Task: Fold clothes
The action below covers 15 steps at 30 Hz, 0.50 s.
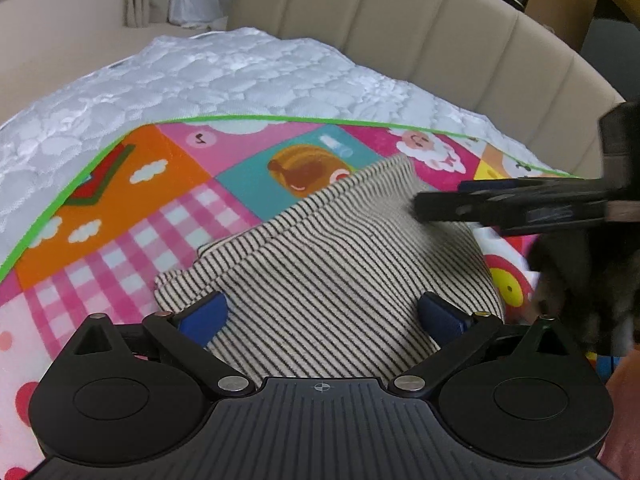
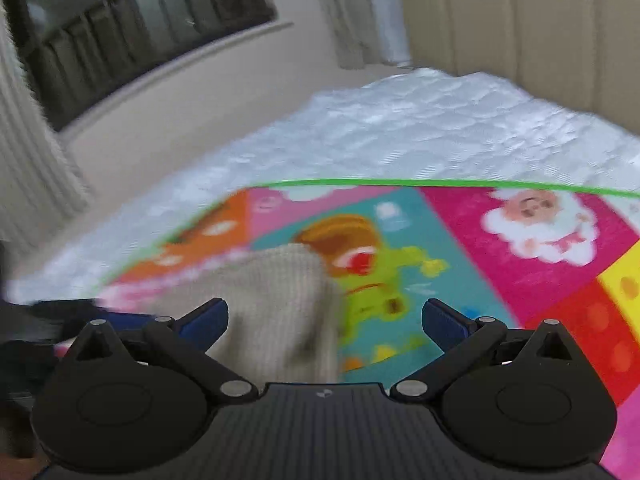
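Observation:
A beige garment with thin black stripes [image 1: 332, 264] lies folded on a colourful play mat [image 1: 120, 216]. In the left wrist view my left gripper [image 1: 322, 314] hovers low over the garment's near part, open, with the blue pads [image 1: 204, 314] wide apart and nothing between them. My right gripper [image 1: 424, 204] reaches in from the right, its black tip over the garment's right side. The right wrist view is blurred. There my right gripper [image 2: 324, 316] is open and empty, with the garment [image 2: 280, 300] below its left finger and the mat [image 2: 520, 280] beyond.
The mat, edged in green, lies on a white quilted mattress [image 1: 240, 76]. A beige padded headboard [image 1: 460, 40] curves behind it. A dark window [image 2: 140, 32] and pale curtains [image 2: 32, 152] stand to the left. Bare mat lies left and behind the garment.

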Each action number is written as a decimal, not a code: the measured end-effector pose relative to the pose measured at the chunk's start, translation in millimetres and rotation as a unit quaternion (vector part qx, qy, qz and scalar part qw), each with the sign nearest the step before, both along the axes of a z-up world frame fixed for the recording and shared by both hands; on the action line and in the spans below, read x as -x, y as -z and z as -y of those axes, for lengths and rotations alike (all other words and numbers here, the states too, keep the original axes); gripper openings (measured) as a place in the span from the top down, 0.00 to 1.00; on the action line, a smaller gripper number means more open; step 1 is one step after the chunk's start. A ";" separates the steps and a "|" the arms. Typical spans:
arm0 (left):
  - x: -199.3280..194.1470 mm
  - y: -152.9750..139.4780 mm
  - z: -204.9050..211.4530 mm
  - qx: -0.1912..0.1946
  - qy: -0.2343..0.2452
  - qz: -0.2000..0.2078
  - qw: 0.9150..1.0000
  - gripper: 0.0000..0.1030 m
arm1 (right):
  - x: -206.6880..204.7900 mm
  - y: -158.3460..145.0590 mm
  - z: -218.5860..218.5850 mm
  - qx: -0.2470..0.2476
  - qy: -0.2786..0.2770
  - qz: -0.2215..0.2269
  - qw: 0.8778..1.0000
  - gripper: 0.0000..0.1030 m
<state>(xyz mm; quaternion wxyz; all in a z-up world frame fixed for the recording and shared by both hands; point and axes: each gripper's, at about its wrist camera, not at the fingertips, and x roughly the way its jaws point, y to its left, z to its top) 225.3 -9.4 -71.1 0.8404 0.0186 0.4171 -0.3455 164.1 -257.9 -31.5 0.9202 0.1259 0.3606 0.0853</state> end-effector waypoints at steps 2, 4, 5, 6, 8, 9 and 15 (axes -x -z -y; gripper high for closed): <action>-1.0 0.3 -1.1 0.003 0.001 -0.002 1.000 0.00 | 2.9 0.4 -12.8 0.041 -0.007 -0.016 0.999 0.00; -1.3 0.3 -1.7 0.004 0.002 -0.003 1.000 0.00 | 0.4 13.5 -28.3 0.120 0.003 -0.038 0.992 0.00; -1.6 0.3 -1.7 0.004 0.003 -0.004 1.000 0.00 | -0.6 20.6 -30.9 0.129 0.002 -0.038 0.991 0.00; -1.5 0.6 -1.1 0.000 0.004 -0.004 1.000 0.00 | -2.1 25.8 -32.2 0.132 0.004 -0.040 0.990 0.00; 0.4 2.1 0.9 -0.015 0.007 0.002 1.000 0.00 | -4.7 26.9 -31.9 0.123 0.013 -0.048 0.991 0.00; 1.2 2.3 1.0 -0.016 0.008 0.004 1.000 0.00 | -3.7 26.4 -34.2 0.131 0.012 -0.044 0.990 0.00; 0.8 3.4 -1.0 -0.013 0.006 -0.001 1.000 0.00 | 3.3 21.8 -35.9 0.138 0.018 -0.013 0.990 0.00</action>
